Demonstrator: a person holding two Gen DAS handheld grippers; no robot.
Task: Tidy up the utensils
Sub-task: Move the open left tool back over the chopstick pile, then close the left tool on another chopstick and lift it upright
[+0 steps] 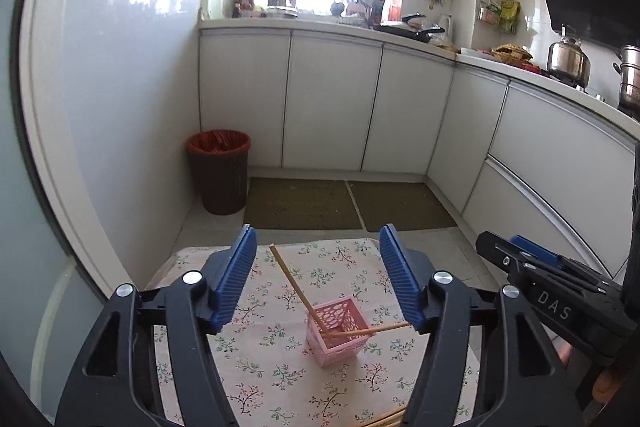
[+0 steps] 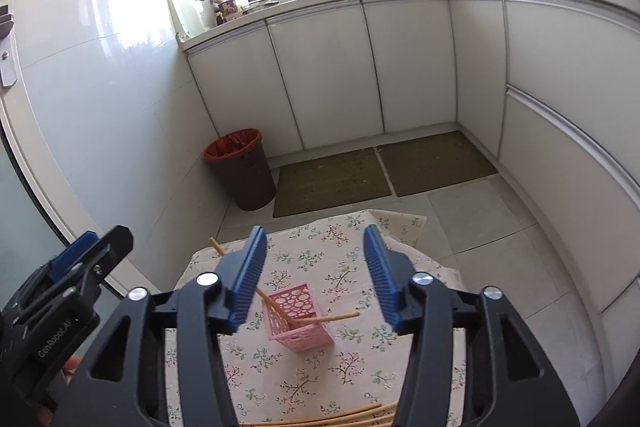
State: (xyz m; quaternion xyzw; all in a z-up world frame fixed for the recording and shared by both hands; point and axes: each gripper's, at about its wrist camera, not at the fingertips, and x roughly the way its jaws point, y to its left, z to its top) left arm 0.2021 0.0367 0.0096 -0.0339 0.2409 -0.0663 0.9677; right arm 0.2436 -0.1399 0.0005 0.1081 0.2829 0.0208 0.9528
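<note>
A pink perforated basket stands on the table with the floral cloth. Two wooden chopsticks rest in it: one leans up to the left, the other lies low toward the right. My left gripper hangs open above and just short of the basket, nothing between its blue pads. My right gripper is likewise open and empty over the basket. Each gripper shows at the edge of the other's view: the right and the left. More loose chopsticks lie at the table's near edge.
Beyond the table are a tiled floor, two dark green mats and a brown bin with a red liner. White cabinets run along the back and right under a cluttered counter with a pan and a kettle.
</note>
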